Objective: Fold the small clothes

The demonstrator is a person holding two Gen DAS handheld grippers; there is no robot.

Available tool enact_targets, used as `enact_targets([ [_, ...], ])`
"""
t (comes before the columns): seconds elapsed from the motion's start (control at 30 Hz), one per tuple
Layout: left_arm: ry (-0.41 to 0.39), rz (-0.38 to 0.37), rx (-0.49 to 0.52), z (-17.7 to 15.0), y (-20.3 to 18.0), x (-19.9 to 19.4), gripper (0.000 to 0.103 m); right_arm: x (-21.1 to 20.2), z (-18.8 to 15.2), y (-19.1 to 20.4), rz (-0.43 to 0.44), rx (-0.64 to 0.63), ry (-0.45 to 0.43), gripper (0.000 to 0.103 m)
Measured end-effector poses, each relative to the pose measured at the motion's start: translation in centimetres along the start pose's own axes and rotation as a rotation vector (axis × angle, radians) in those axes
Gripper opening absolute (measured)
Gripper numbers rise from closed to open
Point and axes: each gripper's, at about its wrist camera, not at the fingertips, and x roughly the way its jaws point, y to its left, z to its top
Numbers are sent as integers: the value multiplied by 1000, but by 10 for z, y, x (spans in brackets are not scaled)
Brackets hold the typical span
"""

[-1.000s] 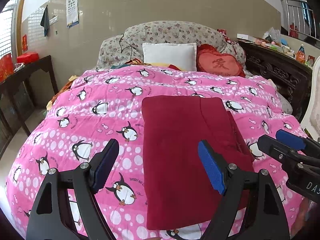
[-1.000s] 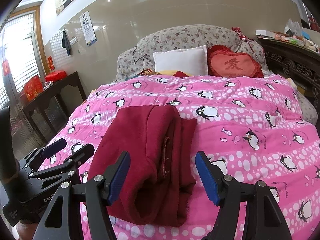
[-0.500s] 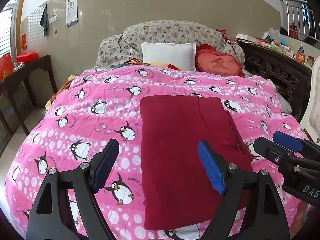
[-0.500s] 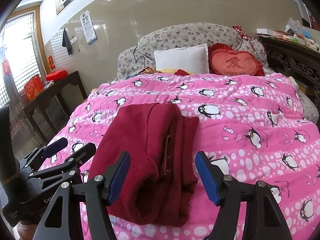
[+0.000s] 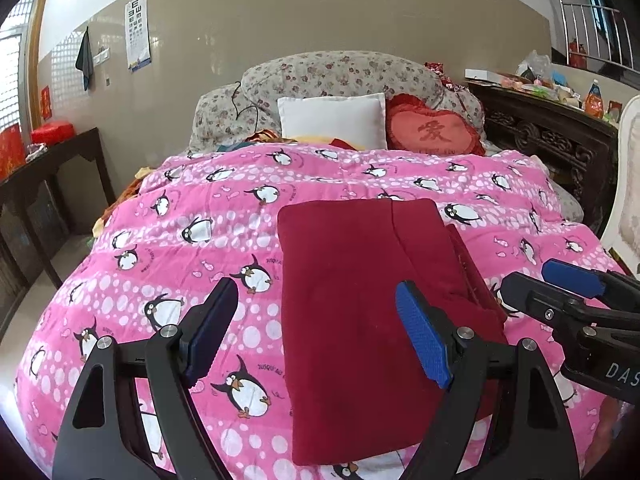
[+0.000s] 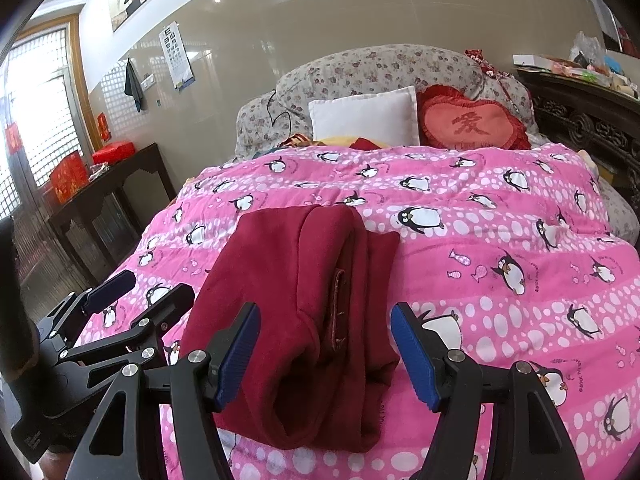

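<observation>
bright, sharp, fisheye-warped edges, ceiling-light glare

Dark red garment (image 5: 360,300), pink penguin-print quilt (image 5: 180,240), white pillow (image 5: 332,120), red heart cushion (image 5: 434,132), blue-padded claws.

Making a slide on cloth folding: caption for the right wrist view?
Open right gripper hovers over a folded dark red garment on a pink penguin quilt, left gripper alongside.

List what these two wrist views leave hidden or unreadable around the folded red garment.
- Red garment: near right corner hidden behind the left hand-held gripper in the left view.
- Its inner layers: covered by its own fold in the right view.
- Wall chart: print too small.
- Pink quilt: near edge cut off by the frame.
</observation>
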Motion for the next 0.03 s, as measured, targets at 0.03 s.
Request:
enact_targets([
  [0.03,5,-7,-4,0,1,0,81,-1,0,0,-1,-1,-2,66],
])
